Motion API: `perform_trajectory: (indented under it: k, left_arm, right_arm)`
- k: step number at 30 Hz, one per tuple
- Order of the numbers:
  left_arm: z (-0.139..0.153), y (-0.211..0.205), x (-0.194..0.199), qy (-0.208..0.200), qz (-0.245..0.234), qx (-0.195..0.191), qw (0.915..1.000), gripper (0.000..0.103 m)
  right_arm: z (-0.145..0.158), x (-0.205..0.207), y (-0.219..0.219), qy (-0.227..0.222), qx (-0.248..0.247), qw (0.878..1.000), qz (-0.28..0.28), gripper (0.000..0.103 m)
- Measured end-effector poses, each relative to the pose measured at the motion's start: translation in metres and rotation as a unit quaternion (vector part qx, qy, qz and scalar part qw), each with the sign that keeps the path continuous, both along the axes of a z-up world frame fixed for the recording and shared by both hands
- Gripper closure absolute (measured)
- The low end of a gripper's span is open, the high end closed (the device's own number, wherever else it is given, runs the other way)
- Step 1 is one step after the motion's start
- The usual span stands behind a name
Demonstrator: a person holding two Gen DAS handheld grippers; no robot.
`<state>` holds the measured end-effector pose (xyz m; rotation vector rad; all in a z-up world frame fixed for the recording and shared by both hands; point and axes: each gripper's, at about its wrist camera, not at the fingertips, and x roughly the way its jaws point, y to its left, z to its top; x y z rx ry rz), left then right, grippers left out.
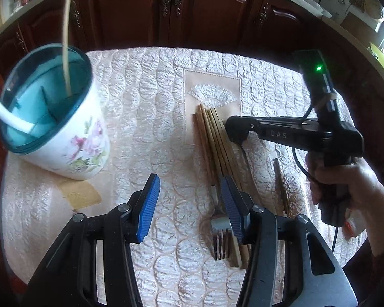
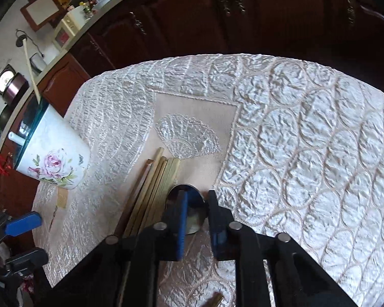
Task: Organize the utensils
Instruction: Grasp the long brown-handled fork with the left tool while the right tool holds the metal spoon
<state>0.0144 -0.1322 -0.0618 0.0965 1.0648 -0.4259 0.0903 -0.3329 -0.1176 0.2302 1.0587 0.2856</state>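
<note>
A flowered utensil holder [image 1: 64, 133] with a teal rim stands at the left of the table; a white ceramic spoon [image 1: 7, 117] and one pale chopstick [image 1: 67, 38] stand in it. A bundle of wooden chopsticks [image 1: 212, 138] lies mid-table with a steel fork [image 1: 219, 232] at its near end. My left gripper [image 1: 189, 181] hovers open and empty, its right finger above the fork. In the right wrist view the holder [image 2: 53, 163] is at the left beside the chopsticks [image 2: 151, 186]. My right gripper [image 2: 197, 195] stands narrow around a steel spoon [image 2: 195, 212] on the cloth, pads against it.
A quilted cream cloth [image 2: 307, 140] covers the table. Dark wooden cabinets [image 1: 192, 12] run behind its far edge. A thin dark stick [image 1: 281, 184] lies right of the chopsticks. A hand [image 1: 358, 192] holds the right tool. A tan paper scrap [image 1: 82, 194] lies near the holder.
</note>
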Motion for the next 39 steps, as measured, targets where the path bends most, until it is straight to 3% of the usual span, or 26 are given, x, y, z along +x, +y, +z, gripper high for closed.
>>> perform_trajectory:
  k: [4,9,13,17,24,27,36,39]
  left_arm:
    - [-0.017,-0.011,0.016,0.028,0.003,-0.008,0.9996,0.054]
    - [-0.04,-0.026,0.037,0.051,0.013,-0.011,0.9985,0.055]
    - [-0.054,-0.035,0.049,0.054,0.023,0.007,0.9983,0.068]
    - [-0.054,-0.039,0.056,0.051,0.033,0.01,0.9981,0.074]
    - [-0.06,-0.035,0.052,0.06,0.02,0.023,0.9978,0.074]
    - [-0.061,-0.028,0.046,0.07,0.02,0.003,0.9974,0.095]
    - [-0.063,0.008,0.002,0.1,-0.004,-0.005,0.9949,0.095]
    - [-0.053,0.013,0.006,0.099,-0.004,-0.01,0.995,0.092]
  right_arm:
    - [0.005,-0.014,-0.01,-0.01,0.012,1.0,-0.006,0.1]
    - [0.008,-0.043,-0.026,-0.009,0.025,1.0,-0.011,0.101]
    - [0.006,-0.062,-0.036,-0.002,0.027,1.0,-0.01,0.101]
    - [0.007,-0.067,-0.04,0.0,0.028,1.0,-0.012,0.101]
    - [0.004,-0.062,-0.028,0.002,0.033,0.999,-0.013,0.101]
    - [0.004,-0.06,-0.026,0.009,0.043,0.999,-0.016,0.101]
    - [0.001,-0.066,-0.024,0.036,0.045,0.998,0.005,0.099]
    - [-0.002,-0.066,-0.027,0.034,0.049,0.998,0.009,0.097]
